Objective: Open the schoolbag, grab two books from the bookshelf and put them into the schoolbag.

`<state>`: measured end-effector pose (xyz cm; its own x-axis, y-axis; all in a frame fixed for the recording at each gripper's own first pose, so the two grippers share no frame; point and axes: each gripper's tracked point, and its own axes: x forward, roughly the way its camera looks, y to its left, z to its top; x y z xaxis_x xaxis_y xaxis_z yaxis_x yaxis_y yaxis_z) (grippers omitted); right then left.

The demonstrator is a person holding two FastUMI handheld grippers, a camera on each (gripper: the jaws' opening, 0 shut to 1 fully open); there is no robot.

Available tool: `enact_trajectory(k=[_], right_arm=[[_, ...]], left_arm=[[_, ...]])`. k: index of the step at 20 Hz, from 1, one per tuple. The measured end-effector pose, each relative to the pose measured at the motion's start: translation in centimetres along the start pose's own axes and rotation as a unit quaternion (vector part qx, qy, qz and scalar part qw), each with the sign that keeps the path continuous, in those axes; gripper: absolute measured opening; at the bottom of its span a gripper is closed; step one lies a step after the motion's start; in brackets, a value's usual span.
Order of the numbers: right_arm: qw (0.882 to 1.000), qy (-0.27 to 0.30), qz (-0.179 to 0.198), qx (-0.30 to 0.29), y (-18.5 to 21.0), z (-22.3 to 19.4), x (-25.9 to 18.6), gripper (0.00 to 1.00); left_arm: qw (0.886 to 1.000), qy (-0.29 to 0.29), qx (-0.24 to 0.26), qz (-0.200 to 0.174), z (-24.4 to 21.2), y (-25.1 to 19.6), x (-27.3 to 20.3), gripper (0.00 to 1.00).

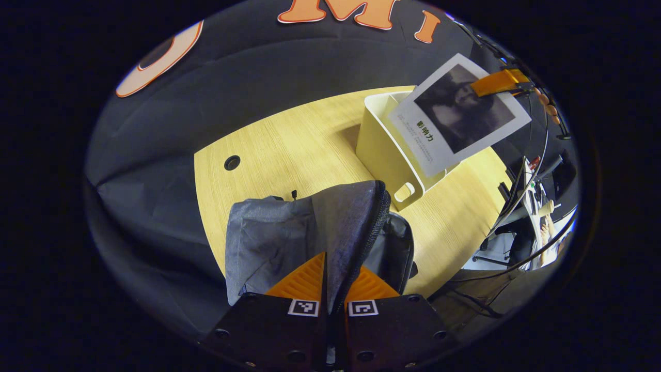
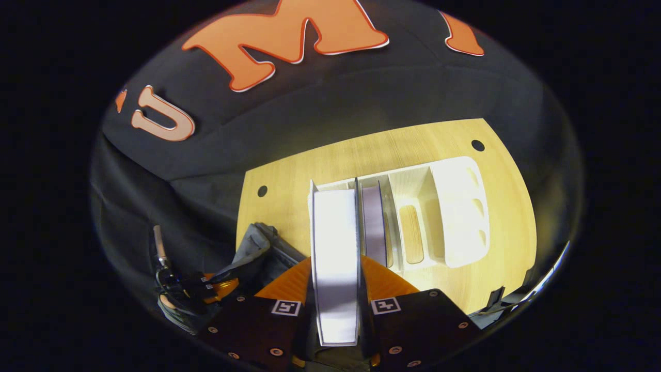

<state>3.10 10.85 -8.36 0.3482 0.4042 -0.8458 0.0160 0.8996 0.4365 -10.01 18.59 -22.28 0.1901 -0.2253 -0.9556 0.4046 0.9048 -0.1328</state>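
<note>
Left gripper view, from lower centre rightward: the left gripper (image 1: pixel 326 281) has its orange fingers closed on the grey flap of the schoolbag (image 1: pixel 289 237), holding its zipped mouth apart on the wooden table (image 1: pixel 289 139). To the upper right, the white bookshelf (image 1: pixel 384 150) stands just beyond the bag, and a book (image 1: pixel 459 113) hangs above it, pinched by the other gripper's orange fingers at its top corner.

Right gripper view: at lower left lies the schoolbag (image 2: pixel 261 248). At centre, the right gripper (image 2: pixel 335 289) is clamped on that same white book (image 2: pixel 335 258), seen edge-on. Just right of it, one more book (image 2: pixel 373 225) stands in the bookshelf (image 2: pixel 454 206).

By my reading the bag is open, the first of two books is lifted but not yet inside, and the second is untouched. Counted: two books, one bag, one shelf, two grippers.
</note>
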Motion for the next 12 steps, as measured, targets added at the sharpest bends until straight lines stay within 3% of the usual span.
enact_trajectory(k=[6,12], right_arm=[[0.997,-0.042,0.056,-0.010,1.7,-2.2,-3.9,0.34],[0.992,-0.045,0.115,-0.009,3.3,-6.4,-3.8,0.34]], left_arm=[[1.000,-0.012,-0.005,0.002,-0.3,-0.1,0.4,0.07],[0.999,-0.025,-0.019,-0.001,-0.6,-0.4,0.7,0.07]])
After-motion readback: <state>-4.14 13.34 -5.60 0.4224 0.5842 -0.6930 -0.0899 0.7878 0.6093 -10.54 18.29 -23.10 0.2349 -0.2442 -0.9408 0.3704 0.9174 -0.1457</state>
